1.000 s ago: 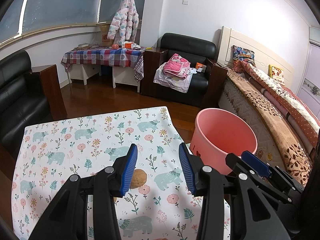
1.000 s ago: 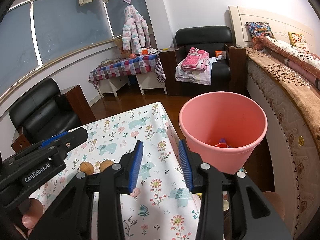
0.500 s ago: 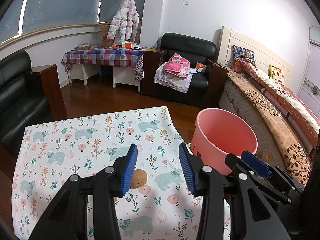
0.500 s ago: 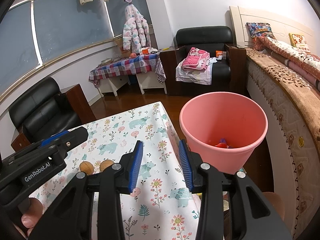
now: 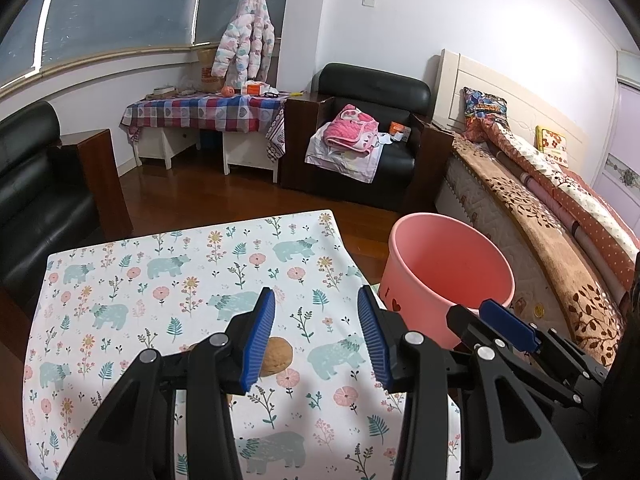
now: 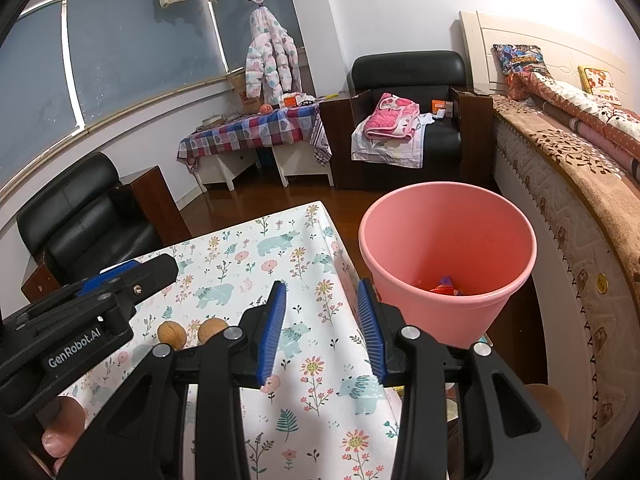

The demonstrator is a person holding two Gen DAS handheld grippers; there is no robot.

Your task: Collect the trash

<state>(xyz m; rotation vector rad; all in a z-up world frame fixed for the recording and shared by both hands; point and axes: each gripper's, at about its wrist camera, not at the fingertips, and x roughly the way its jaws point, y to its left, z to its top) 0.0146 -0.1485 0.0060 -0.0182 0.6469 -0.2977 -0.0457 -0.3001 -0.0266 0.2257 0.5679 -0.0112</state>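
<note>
Two walnuts (image 6: 172,334) (image 6: 212,330) lie side by side on the floral bear tablecloth (image 6: 248,264). In the left wrist view one walnut (image 5: 279,356) peeks out from behind my left gripper's left finger. My left gripper (image 5: 318,336) hovers open above the cloth, nothing between its blue pads. My right gripper (image 6: 322,332) is open too, over the table's right edge, empty. Beside the table stands the pink bucket (image 6: 448,240) with some colourful scraps (image 6: 444,288) at its bottom. The left gripper's body (image 6: 80,320) shows left of the walnuts.
The pink bucket (image 5: 448,272) sits on the wooden floor between the table and a bed (image 5: 540,208). Black armchairs (image 5: 372,136) (image 6: 84,216) stand behind and to the left. A checked side table (image 5: 204,112) is at the far wall. Fingers of a hand (image 6: 60,436) hold the left gripper.
</note>
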